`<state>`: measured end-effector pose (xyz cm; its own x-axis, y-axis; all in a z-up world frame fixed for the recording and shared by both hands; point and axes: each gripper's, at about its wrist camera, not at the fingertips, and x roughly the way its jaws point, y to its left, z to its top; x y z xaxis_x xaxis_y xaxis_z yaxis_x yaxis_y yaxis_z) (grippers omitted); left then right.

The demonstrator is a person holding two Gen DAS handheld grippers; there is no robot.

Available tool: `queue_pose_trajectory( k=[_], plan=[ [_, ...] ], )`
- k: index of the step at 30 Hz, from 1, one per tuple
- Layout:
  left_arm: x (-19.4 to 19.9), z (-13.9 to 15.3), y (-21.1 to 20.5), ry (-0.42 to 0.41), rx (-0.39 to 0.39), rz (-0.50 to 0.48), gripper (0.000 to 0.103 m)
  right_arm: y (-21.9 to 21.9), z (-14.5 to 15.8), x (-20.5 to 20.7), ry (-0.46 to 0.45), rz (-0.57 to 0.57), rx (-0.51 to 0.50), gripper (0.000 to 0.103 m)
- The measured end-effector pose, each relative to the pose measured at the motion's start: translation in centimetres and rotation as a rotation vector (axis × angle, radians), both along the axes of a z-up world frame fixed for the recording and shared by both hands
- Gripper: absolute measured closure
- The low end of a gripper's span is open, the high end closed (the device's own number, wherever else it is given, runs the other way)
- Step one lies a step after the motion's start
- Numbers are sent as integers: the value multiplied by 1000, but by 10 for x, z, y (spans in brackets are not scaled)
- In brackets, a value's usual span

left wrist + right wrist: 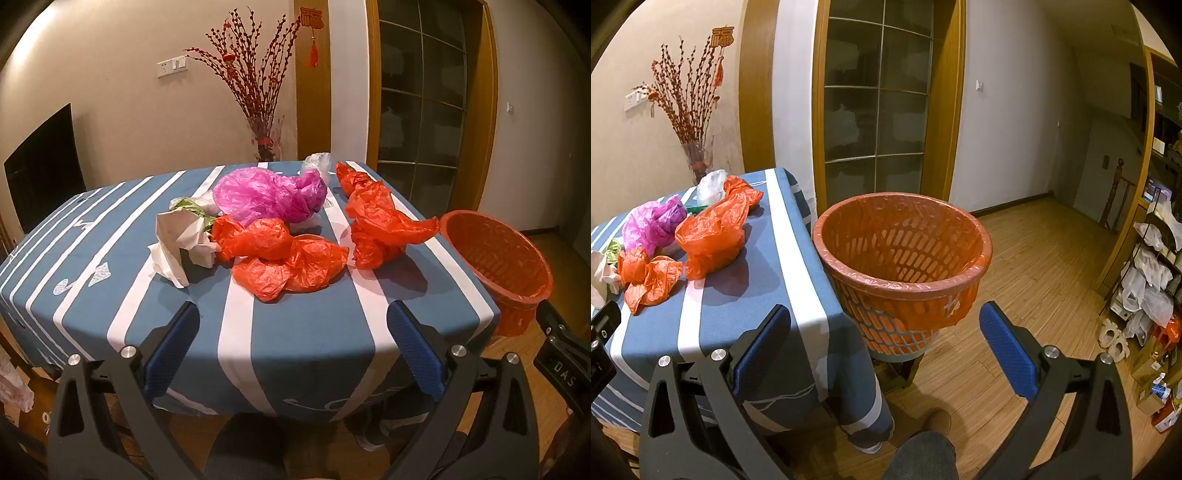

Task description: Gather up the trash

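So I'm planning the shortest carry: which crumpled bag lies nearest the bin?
The right-hand orange bag, its tail pointing toward the bin; the others lie farther left.
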<state>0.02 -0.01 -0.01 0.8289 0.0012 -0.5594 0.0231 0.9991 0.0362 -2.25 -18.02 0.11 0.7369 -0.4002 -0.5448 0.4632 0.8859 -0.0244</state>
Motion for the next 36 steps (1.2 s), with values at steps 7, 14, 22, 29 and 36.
queue_pose_trajectory(
  k=[7,14,22,29,36],
  plan=[
    [0,0,-1,0,0,4,4,0,0,0,-1,0,1,2],
    [0,0,0,3,-3,-1,4,-1,0,0,-1,-1,0,2],
    [0,0,0,7,-5,0,4,-1,0,1,-1,0,0,2],
    [0,0,0,8,-5,0,4,-1,0,1,-1,0,0,2],
    [-1,0,0,11,-5,-1,4,-1,0,1,0,0,0,2]
  ],
)
